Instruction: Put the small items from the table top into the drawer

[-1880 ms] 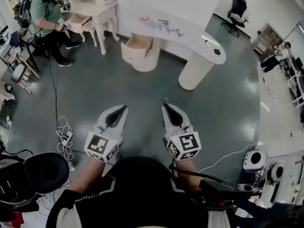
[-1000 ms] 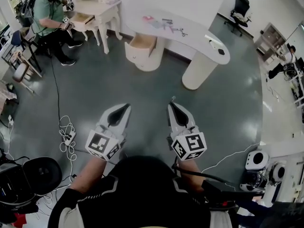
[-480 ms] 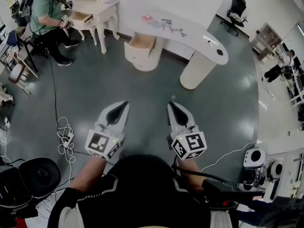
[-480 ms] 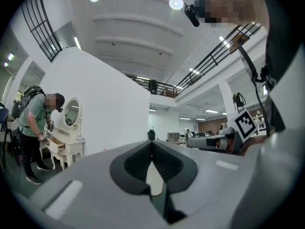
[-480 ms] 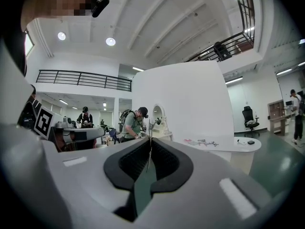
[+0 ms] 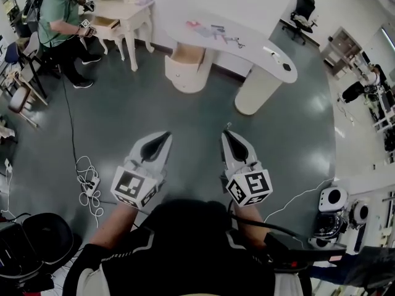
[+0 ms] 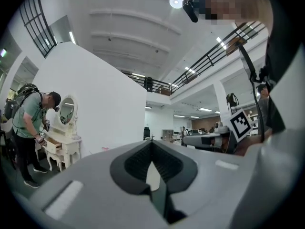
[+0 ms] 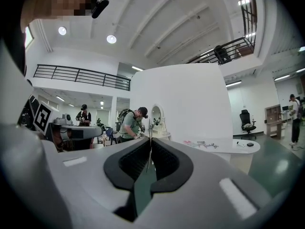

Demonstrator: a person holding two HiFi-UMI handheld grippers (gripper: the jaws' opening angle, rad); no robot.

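Observation:
A white curved table (image 6: pixel 259 54) stands far ahead across the grey floor. On its top lie several small items (image 6: pixel 213 32) and, near the right end, a small black item (image 6: pixel 286 68). A drawer (image 6: pixel 184 53) stands open under the table's left part. My left gripper (image 6: pixel 165 134) and right gripper (image 6: pixel 227 131) are held side by side over the floor, well short of the table, both shut and empty. In the right gripper view, the small items (image 8: pixel 202 144) and the table (image 8: pixel 238 150) show beyond the shut right gripper (image 8: pixel 150 140). The left gripper (image 7: pixel 152 142) hides the table in its own view.
A person in a green shirt (image 6: pixel 58 17) works at a white dressing table (image 6: pixel 123 14) at the far left. Cables and a power strip (image 6: pixel 86 177) lie on the floor to my left. A black office chair (image 6: pixel 302 8) stands at the back right, and a white device (image 6: pixel 333 199) at my right.
The head view has drifted slightly and my right gripper sits a little further right. Both grippers stay shut and level. A black chair at lower left has slid toward the frame's edge.

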